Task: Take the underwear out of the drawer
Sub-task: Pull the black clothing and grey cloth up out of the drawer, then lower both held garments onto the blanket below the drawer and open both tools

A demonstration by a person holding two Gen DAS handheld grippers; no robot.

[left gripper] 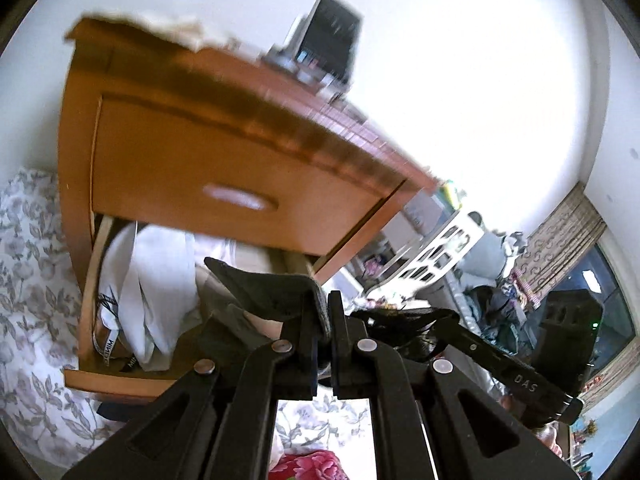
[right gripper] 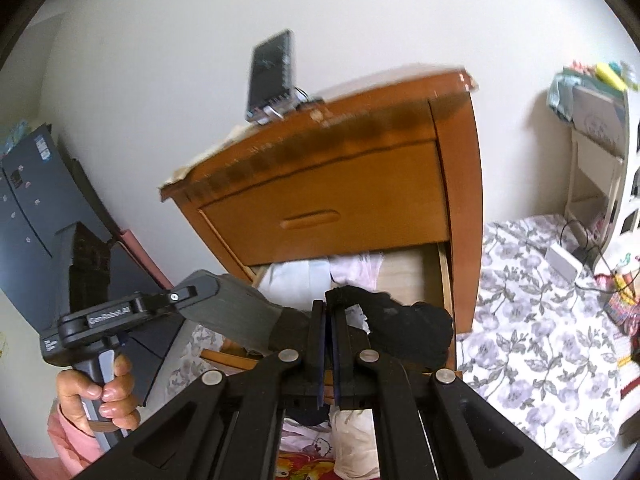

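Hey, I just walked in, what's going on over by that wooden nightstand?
A person holds a gripper in each hand in front of the wooden nightstand, whose lower drawer is pulled open with pale folded clothes inside. Both the left gripper and the right gripper have their jaws shut on one dark piece of underwear, stretched between them above the drawer. The upper drawer is closed.

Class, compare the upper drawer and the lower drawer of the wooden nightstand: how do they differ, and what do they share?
The upper drawer is shut; the lower drawer is pulled open. The upper drawer shows its whole front with an oval handle; the lower drawer shows its inside, holding white and pink clothes. Both are the same orange-brown wood.
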